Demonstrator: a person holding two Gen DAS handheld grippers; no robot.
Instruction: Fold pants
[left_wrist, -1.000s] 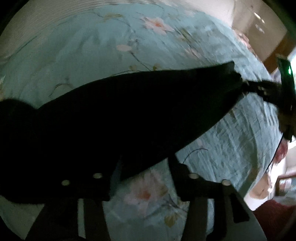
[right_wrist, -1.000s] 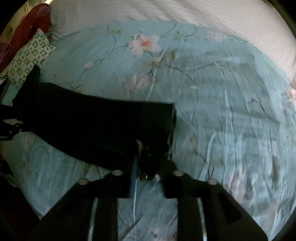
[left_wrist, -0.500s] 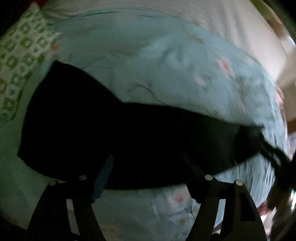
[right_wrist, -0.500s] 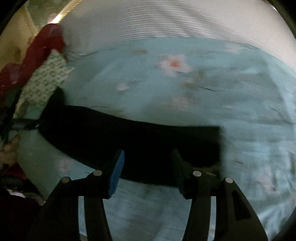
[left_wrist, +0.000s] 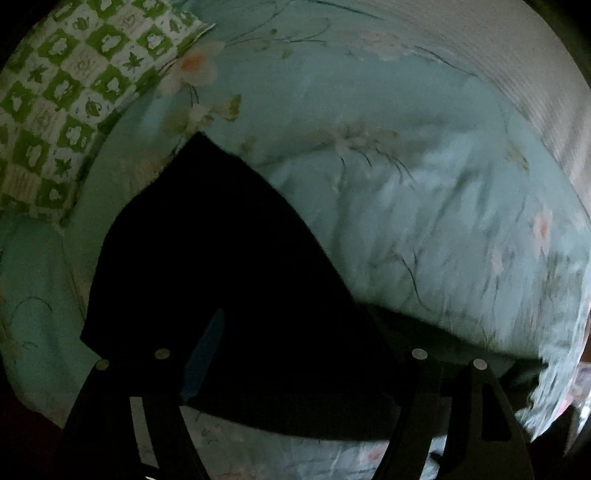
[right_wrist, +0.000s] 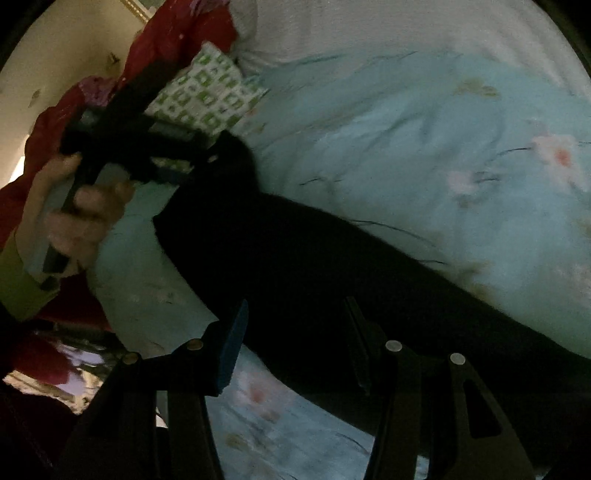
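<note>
Lying flat on the pale blue floral bedspread (left_wrist: 406, 221), the black soft-fabric pants (left_wrist: 221, 277) run as one long dark band; seams, waistband and hems are lost in the dark, so I cannot tell which end is which.

Handling, as a judgement: light, limp cloth, no stiffness, so it will sag and drag when lifted. Not fragile. It may slide on the cover, so pinch deep, not at the fringe. Best holds are the two corners of one short end, lifted together and laid over the far end.

Left gripper (left_wrist: 295, 350) hangs over the wide end nearest the green-and-white checked pillow (left_wrist: 55, 92), at the bedspread's corner. Its jaws are opening, spread wide, with fabric below them but not pinched.

Right gripper (right_wrist: 295, 343) hangs over the middle of the band, jaws apart, blue pad (right_wrist: 231, 347) clear of the cloth, nothing held.

Person's left hand (right_wrist: 77, 218) shows in the right wrist view, holding its tool beside the pillow; a red cloth (right_wrist: 177, 33) lies behind.
</note>
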